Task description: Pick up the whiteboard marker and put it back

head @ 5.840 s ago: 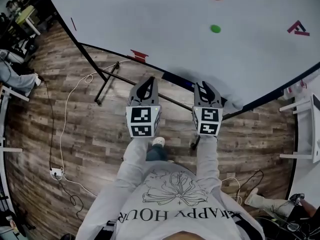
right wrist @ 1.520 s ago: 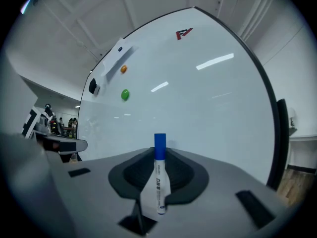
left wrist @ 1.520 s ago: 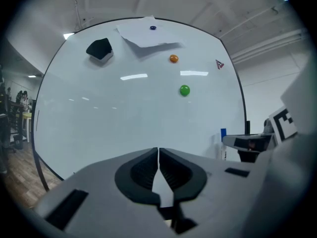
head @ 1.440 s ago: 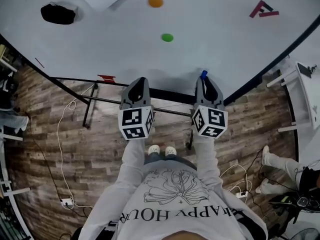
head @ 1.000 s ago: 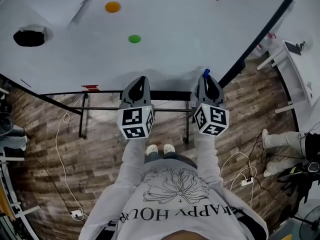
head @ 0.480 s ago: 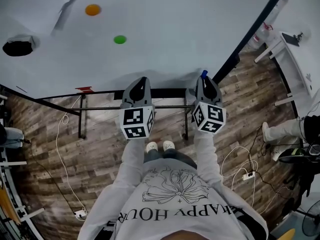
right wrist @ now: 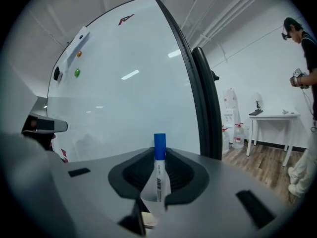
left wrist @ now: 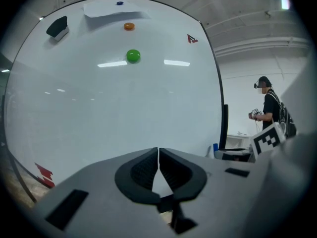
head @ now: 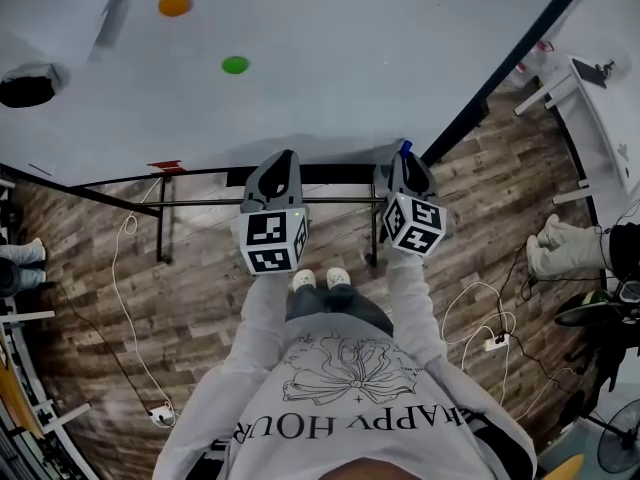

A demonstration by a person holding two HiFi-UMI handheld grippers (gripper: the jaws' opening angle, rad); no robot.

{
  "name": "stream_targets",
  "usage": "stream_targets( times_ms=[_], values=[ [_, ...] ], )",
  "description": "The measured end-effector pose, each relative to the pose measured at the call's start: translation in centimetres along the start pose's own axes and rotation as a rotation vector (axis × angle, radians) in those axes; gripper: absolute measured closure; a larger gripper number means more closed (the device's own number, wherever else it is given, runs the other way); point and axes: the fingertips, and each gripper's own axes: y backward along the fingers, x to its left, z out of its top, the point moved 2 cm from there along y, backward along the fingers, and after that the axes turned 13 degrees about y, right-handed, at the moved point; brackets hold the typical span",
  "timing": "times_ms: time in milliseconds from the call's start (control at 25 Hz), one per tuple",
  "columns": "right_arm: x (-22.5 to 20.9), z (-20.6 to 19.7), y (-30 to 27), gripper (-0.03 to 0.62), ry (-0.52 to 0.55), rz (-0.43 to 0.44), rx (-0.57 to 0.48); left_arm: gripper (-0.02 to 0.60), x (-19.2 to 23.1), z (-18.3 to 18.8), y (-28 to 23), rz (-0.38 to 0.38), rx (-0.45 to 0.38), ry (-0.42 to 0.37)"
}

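Finds whiteboard marker [right wrist: 158,176] pinched upright in right gripper [right wrist: 159,156], blue cap protruding above the pads, just before whiteboard [head: 350,78] lower right corner. Finds left gripper [left wrist: 158,155] alongside, pads pressed together on nothing, facing same whiteboard.

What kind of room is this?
Probably an office or lab workroom: a big whiteboard with magnets, cables across the wood floor, and a white desk nearby.

Green magnet [head: 235,65] sticking at eleven o'clock, orange magnet [head: 174,4] sitting beyond it, black eraser [head: 27,88] clinging at ten o'clock.
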Motion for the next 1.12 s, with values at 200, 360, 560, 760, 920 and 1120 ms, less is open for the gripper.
stream_targets(
  times_ms=[200,360,560,760,920,1120],
  values=[
    [0.0,-2.2,-0.2,0.526,-0.016,-0.017,0.073,0.571,0.0,-0.8,0.0,0.001,0.018,0.008],
    [-0.3,-3.0,-0.2,0.526,-0.022,-0.034,0.105,0.571,0.0,-1.2,0.0,0.0,0.024,0.016],
    [-0.3,-3.0,-0.4,0.522,-0.007,-0.044,0.115,0.571,0.2,-1.3,0.2,0.0,0.025,0.025],
    [-0.5,-2.2,0.2,0.488,0.003,-0.065,0.087,0.571,0.2,-1.2,0.4,-0.003,0.019,0.03],
    [-0.4,0.0,1.2,0.488,0.043,-0.09,0.027,0.571,0.1,-0.7,0.5,-0.007,0.004,0.029],
    [0.3,4.4,2.5,0.53,0.067,-0.098,-0.072,0.571,0.1,0.9,0.7,-0.008,-0.041,0.035]
  ],
)
